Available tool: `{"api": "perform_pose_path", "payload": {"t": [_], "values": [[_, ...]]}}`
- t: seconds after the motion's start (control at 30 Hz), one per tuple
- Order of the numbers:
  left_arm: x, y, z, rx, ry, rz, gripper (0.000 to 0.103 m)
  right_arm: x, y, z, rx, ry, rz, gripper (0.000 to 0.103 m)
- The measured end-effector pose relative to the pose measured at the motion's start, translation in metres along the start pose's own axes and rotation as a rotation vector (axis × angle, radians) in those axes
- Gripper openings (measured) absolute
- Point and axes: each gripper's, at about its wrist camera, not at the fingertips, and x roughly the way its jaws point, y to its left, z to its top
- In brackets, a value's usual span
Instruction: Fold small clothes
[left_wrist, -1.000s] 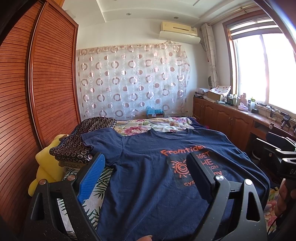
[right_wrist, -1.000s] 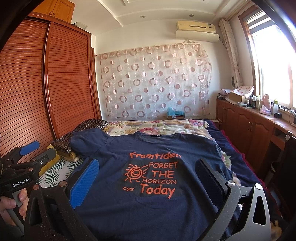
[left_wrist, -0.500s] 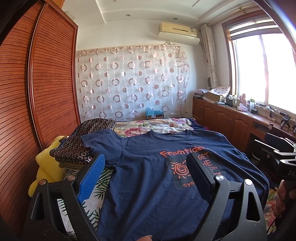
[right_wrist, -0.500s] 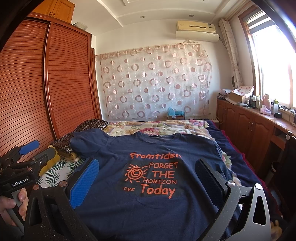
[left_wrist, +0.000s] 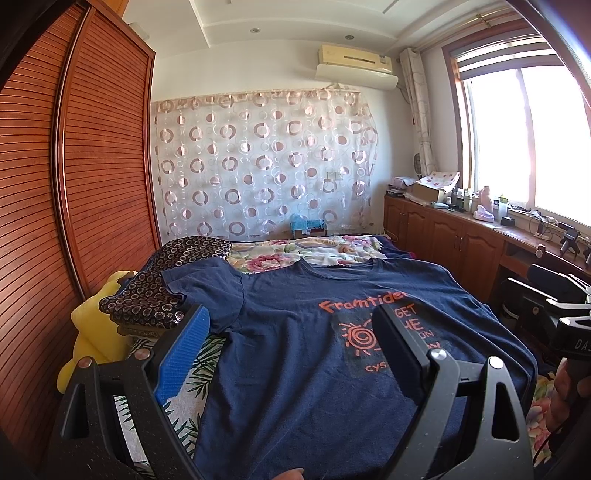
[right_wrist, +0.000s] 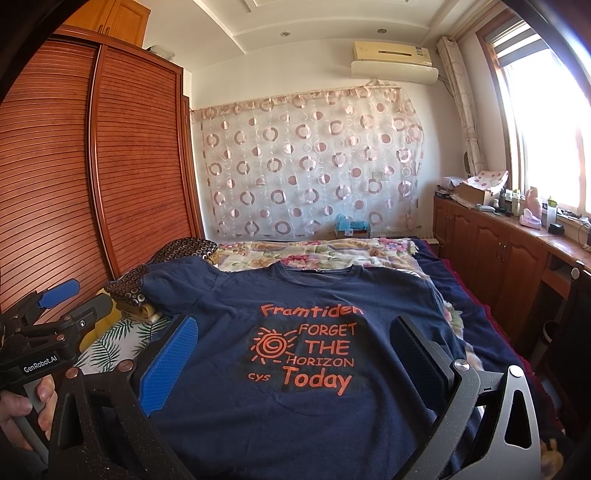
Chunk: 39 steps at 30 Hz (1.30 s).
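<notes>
A navy T-shirt (left_wrist: 295, 354) (right_wrist: 295, 417) with orange print lies spread flat, face up, on the bed, collar towards the far end. My left gripper (left_wrist: 291, 325) hovers open over the shirt's lower left part, nothing between its fingers. My right gripper (right_wrist: 291, 332) hangs open above the shirt's lower middle, also holding nothing. The left gripper's body (right_wrist: 44, 332) shows at the left edge of the right wrist view, held by a hand (right_wrist: 22, 410). The shirt's left sleeve (left_wrist: 207, 288) rests against a dark patterned bundle.
A dark ring-patterned folded cloth (left_wrist: 155, 295) and a yellow cushion (left_wrist: 88, 332) sit at the bed's left side by the slatted wooden wardrobe (left_wrist: 74, 184). A floral quilt (left_wrist: 303, 251) lies beyond the shirt. Wooden cabinets (left_wrist: 461, 243) with clutter run under the window on the right.
</notes>
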Motion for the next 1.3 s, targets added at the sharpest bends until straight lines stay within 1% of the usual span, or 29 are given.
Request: {"api": "perform_pose_path", "payload": {"t": [0.4,0.5,0.6,0.67,0.83,0.93,1.07,1.2,1.3], "values": [[0.001,-0.001,-0.001,-0.001,0.003,-0.006,0.09,0.0,0.001,0.0,0.001,-0.001,0.004,0.103],[0.004,0.0,0.0,-0.012,0.022,-0.017,0.09,0.005,0.002,-0.001,-0.003,0.003,0.004,0.103],[0.017,0.006,-0.005,-0.007,0.056,-0.006,0.09,0.013,0.003,-0.004,-0.01,0.017,0.002,0.103],[0.028,0.015,-0.007,-0.007,0.084,0.003,0.09,0.02,0.005,-0.007,-0.012,0.028,0.002,0.103],[0.046,0.043,-0.016,-0.032,0.111,0.0,0.09,0.043,0.01,-0.012,-0.03,0.058,0.012,0.103],[0.059,0.062,-0.019,-0.041,0.126,0.02,0.09,0.063,0.015,-0.014,-0.047,0.088,0.025,0.103],[0.083,0.088,-0.021,-0.045,0.153,0.057,0.09,0.086,0.022,-0.017,-0.067,0.116,0.065,0.103],[0.106,0.106,-0.021,-0.038,0.173,0.09,0.09,0.098,0.017,-0.012,-0.08,0.125,0.085,0.1],[0.12,0.116,-0.018,-0.029,0.19,0.098,0.09,0.102,0.01,-0.007,-0.08,0.135,0.105,0.099]]}}
